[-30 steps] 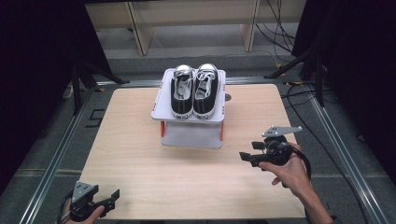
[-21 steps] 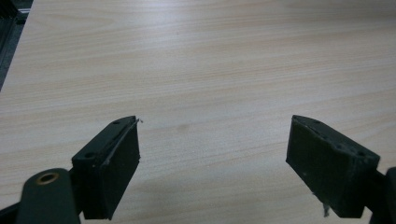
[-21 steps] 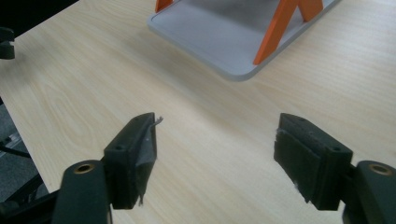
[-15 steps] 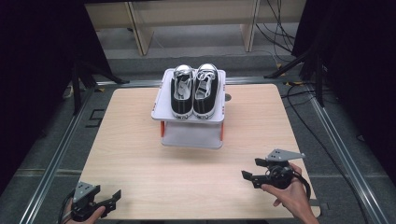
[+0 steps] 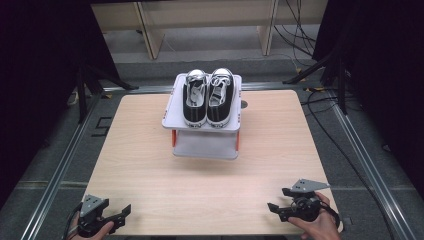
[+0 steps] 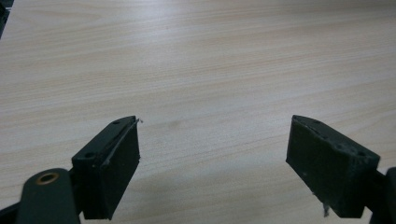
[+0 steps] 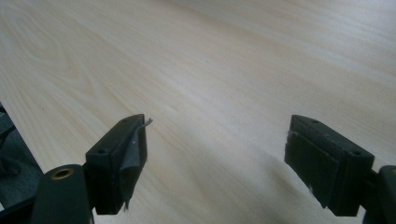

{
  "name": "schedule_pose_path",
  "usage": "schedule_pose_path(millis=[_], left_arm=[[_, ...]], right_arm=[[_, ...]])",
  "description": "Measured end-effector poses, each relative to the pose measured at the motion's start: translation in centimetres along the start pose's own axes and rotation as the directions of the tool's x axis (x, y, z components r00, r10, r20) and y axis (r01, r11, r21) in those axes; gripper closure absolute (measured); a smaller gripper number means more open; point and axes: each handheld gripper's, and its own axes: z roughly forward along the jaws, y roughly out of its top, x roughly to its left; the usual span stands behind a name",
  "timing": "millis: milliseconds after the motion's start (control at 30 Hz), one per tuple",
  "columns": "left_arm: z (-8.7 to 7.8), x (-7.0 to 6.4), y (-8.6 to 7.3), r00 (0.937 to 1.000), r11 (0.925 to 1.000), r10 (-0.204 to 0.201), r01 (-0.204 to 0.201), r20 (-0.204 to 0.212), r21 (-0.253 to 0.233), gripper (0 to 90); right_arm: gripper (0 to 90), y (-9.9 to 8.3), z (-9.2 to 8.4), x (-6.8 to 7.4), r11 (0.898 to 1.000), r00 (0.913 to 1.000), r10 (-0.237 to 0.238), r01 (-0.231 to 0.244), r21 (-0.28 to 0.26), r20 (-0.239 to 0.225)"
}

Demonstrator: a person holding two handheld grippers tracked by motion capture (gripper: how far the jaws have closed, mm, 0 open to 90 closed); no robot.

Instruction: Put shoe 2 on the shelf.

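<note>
A pair of black sneakers [image 5: 208,96] with white toe caps and laces stands side by side on top of a small white two-tier rack [image 5: 205,144] with orange legs, at the far middle of the wooden table [image 5: 150,170]. My left gripper [image 5: 122,214] rests low at the near left corner, open, with bare table [image 6: 210,93] between its jaws. Near the front right corner a hand holds my right gripper [image 5: 279,200], also open and empty above the wood [image 7: 224,93].
A metal frame rail [image 5: 60,165] runs round the table. Behind it stand wooden shelf legs [image 5: 150,30] and black cables [image 5: 320,100] on the floor at the right. Dark curtains flank both sides.
My right gripper has drawn back from mid-table toward the near right edge and sunk lower. The left gripper has barely shifted. The shoes and rack have not moved.
</note>
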Motion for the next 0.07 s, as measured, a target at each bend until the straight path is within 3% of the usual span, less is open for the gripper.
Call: schedule_pose_path(millis=[33, 67], left_arm=[[-0.03, -0.11, -0.04, 0.9999, 0.9999, -0.016, 0.016, -0.005, 0.001, 16.6], [-0.01, 0.0, -0.01, 1.0, 1.0, -0.001, 0.001, 0.0, 0.001, 16.6]], right_arm=[[21.0, -0.14, 0.17, -0.1, 1.0, 0.9998, -0.012, 0.012, -0.005, -0.015], [21.1, -0.23, 0.15, -0.1, 1.0, 0.9997, -0.021, 0.021, 0.005, -0.011]])
